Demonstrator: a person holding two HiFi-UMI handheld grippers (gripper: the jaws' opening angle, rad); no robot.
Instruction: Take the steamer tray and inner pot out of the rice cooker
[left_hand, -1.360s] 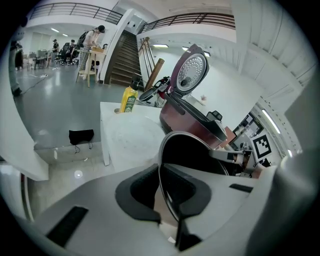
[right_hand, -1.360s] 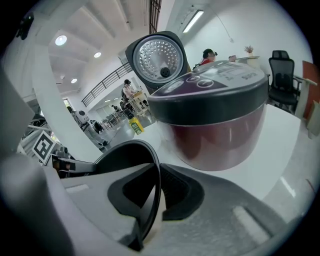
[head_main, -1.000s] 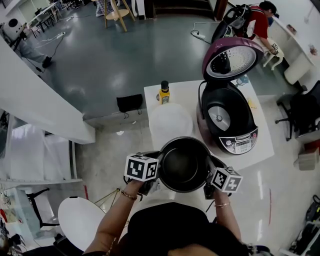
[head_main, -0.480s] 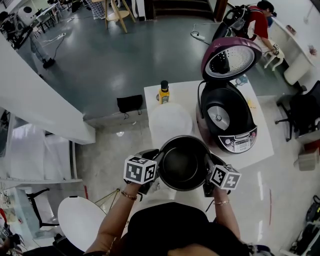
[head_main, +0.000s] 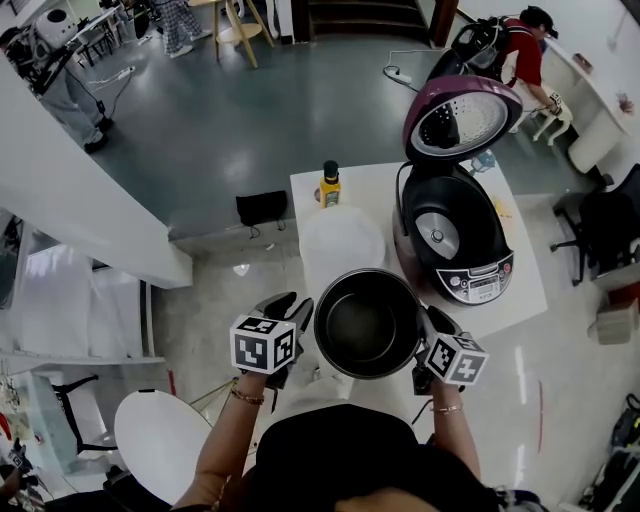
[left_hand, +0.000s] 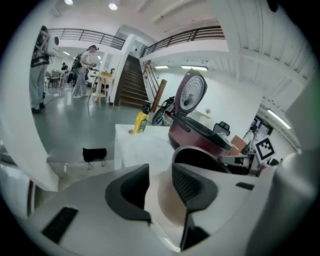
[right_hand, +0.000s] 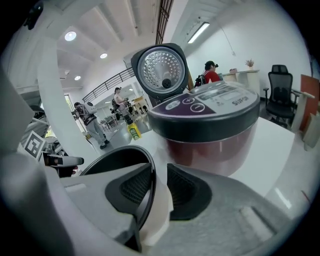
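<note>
The black inner pot (head_main: 367, 323) sits on the white table (head_main: 520, 300) near its front edge, in front of the open rice cooker (head_main: 455, 240). The whitish round steamer tray (head_main: 342, 240) lies on the table just beyond the pot. My left gripper (head_main: 288, 308) is off the pot's left side, jaws opening, with nothing between them (left_hand: 160, 182). My right gripper (head_main: 425, 325) is at the pot's right rim. In the right gripper view the rim (right_hand: 150, 185) still runs between the opening jaws, with a gap to the right pad.
The cooker's purple lid (head_main: 462, 115) stands raised behind it. A yellow bottle (head_main: 328, 185) stands at the table's far left corner. A white round stool (head_main: 160, 445) is at my lower left. A person in red (head_main: 522, 50) sits at a far desk.
My left gripper has let go of the pot's left rim and drawn back to the left, jaws parted. The right jaws have widened slightly around the rim. The pot stays put.
</note>
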